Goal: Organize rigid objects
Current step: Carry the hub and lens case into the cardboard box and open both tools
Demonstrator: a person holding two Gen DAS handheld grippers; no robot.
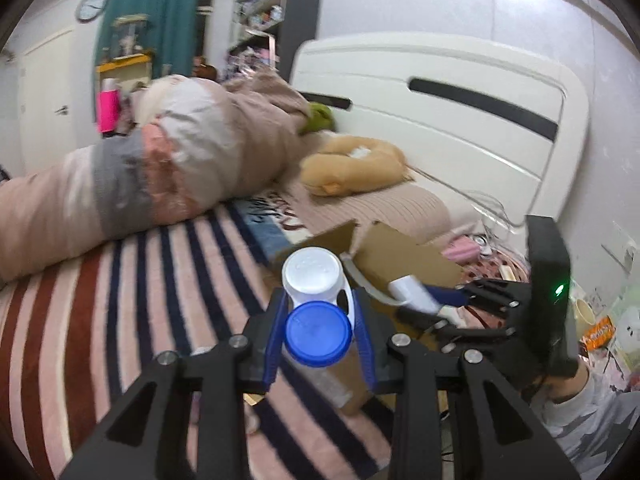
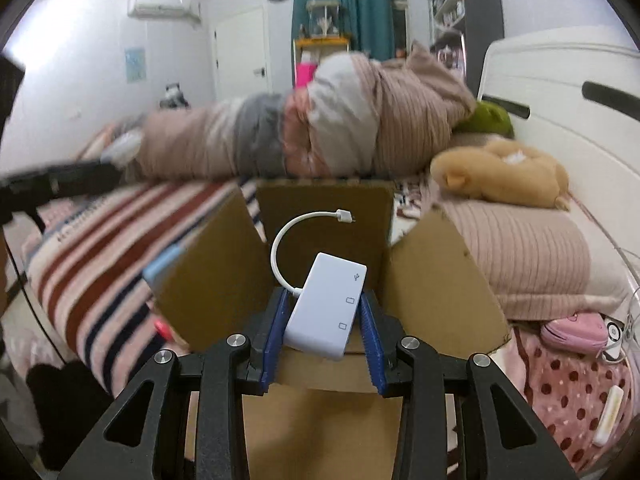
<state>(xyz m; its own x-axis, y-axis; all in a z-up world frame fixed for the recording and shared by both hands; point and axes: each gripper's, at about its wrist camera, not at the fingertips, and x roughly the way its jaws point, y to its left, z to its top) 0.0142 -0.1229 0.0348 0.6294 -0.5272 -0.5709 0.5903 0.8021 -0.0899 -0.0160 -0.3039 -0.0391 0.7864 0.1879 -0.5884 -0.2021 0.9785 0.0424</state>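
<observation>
**Both items lifted, neither boxed yet**

The cardboard box stands open on the striped bed. The left gripper clenches a blue-and-white lens case; the right gripper grasps a white adapter. Only the right view shows the adapter's 3 ports.

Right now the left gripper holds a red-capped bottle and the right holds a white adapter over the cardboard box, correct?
Not quite: the left wrist view shows the bottle's cap is blue, not red. The rest stands: the right gripper holds the white adapter over the cardboard box.
</observation>
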